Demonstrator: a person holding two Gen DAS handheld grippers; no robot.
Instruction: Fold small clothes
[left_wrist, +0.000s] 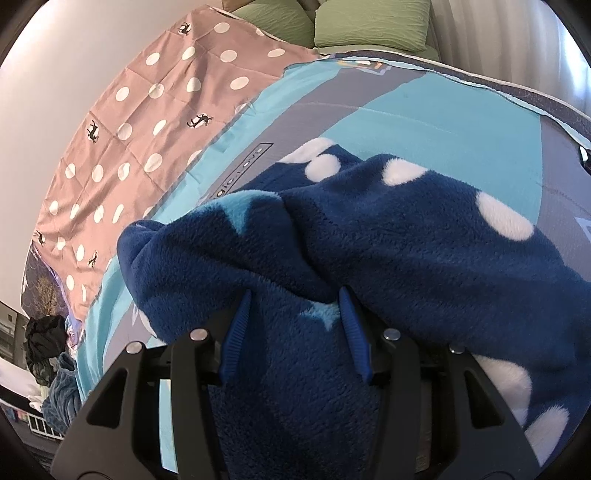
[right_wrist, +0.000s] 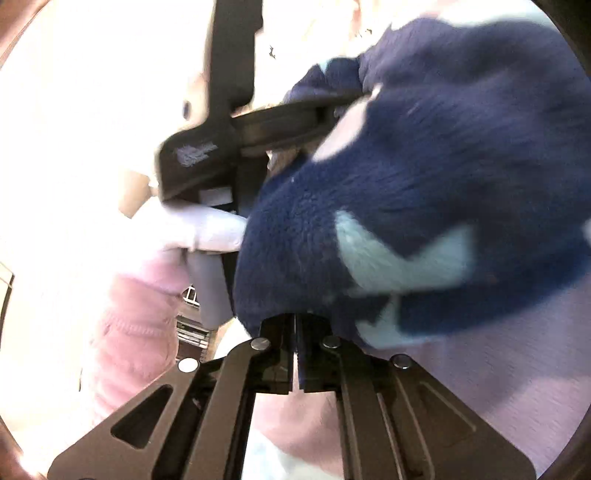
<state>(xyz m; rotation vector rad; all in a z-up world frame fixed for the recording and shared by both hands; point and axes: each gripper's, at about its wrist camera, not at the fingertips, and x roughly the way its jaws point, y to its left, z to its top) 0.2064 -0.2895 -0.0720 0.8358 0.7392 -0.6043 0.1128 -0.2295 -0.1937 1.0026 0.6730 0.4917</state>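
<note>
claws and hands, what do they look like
Both are black plastic frames with triangular cutouts and silver rivets. The left claw has ribbed blue fingers. The right claw has dark ones. A white glove and a pink sleeve show.

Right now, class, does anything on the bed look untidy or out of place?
Yes: the navy fleece garment is bunched in a rumpled heap on the blue and grey bedcover, not laid flat. A thick wad fills the left gripper. Nothing looks torn or spilled.
</note>
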